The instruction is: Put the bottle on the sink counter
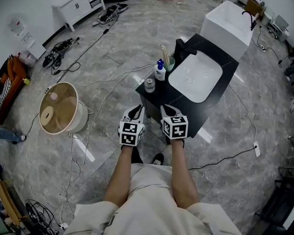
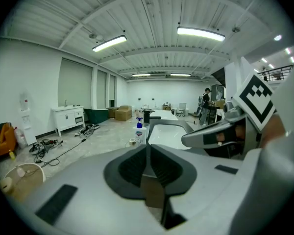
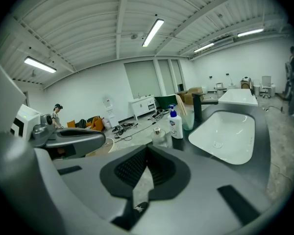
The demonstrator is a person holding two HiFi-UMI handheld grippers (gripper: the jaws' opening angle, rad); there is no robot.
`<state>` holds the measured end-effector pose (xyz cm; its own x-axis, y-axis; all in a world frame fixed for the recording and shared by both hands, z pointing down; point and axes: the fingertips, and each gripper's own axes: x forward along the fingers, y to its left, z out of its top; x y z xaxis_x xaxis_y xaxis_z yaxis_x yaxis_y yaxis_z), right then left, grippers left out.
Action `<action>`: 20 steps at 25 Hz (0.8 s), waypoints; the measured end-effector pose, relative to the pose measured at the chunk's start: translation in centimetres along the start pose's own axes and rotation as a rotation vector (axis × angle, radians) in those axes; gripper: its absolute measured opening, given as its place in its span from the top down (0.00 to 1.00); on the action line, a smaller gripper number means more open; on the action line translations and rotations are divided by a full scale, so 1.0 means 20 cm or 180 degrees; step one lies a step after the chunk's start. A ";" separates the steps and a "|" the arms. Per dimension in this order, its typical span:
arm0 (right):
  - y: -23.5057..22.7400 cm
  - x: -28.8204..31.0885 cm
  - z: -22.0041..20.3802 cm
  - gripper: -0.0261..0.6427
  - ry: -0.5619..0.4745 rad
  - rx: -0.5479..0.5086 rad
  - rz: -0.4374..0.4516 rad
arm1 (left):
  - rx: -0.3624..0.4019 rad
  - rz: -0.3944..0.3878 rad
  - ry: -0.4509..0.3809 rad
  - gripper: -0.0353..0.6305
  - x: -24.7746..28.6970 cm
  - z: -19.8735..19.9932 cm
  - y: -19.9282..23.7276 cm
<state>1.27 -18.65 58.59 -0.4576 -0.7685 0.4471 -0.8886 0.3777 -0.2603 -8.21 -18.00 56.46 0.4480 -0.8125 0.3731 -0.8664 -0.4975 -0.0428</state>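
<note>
Grey marble floor (image 1: 112,58) with cables everywhere, for context. A small jar (image 1: 149,85) and, just right of it, the pump bottle (image 1: 159,71) are standing on the far left corner of the sink counter (image 1: 203,112), so I'm guessing the placing is done. The best move now is backing straight off without clipping either one.

Pose-wise, my left gripper (image 1: 136,110) is hovering at the counter's near edge with its jaws pressed together and nothing in them. My right gripper (image 1: 168,110) is just beside it, also closed and empty. Both are tipping slightly downward, forearms parallel.
</note>
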 end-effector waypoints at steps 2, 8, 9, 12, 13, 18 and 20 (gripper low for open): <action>0.00 0.00 -0.01 0.95 0.0029 -0.0006 0.0003 | -0.0023 -0.0012 0.0021 0.94 0.00 -0.01 0.00; -0.03 0.00 -0.03 0.95 0.0109 -0.0064 -0.0008 | -0.0153 -0.0113 0.0009 0.94 0.02 -0.02 -0.05; -0.03 0.00 -0.03 0.95 0.0123 -0.0084 -0.0010 | -0.0157 -0.0113 0.0000 0.94 0.03 -0.01 -0.05; -0.03 0.01 -0.04 0.95 0.0141 -0.0106 0.0017 | -0.0167 -0.0071 0.0039 0.94 0.03 -0.02 -0.05; -0.02 0.01 -0.04 0.95 0.0143 -0.0116 0.0032 | -0.0161 -0.0039 0.0071 0.94 0.03 -0.03 -0.04; -0.01 0.02 -0.04 0.95 0.0160 -0.0150 0.0103 | -0.0138 0.0048 0.0077 0.94 0.03 -0.02 -0.01; 0.00 0.03 -0.05 0.95 0.0186 -0.0153 0.0140 | -0.0134 0.0054 0.0090 0.94 0.03 -0.03 -0.01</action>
<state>1.04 -18.59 59.75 -0.4960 -0.7198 0.4856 -0.8675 0.4358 -0.2399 -7.89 -18.30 57.26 0.4273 -0.8115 0.3986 -0.8826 -0.4700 -0.0107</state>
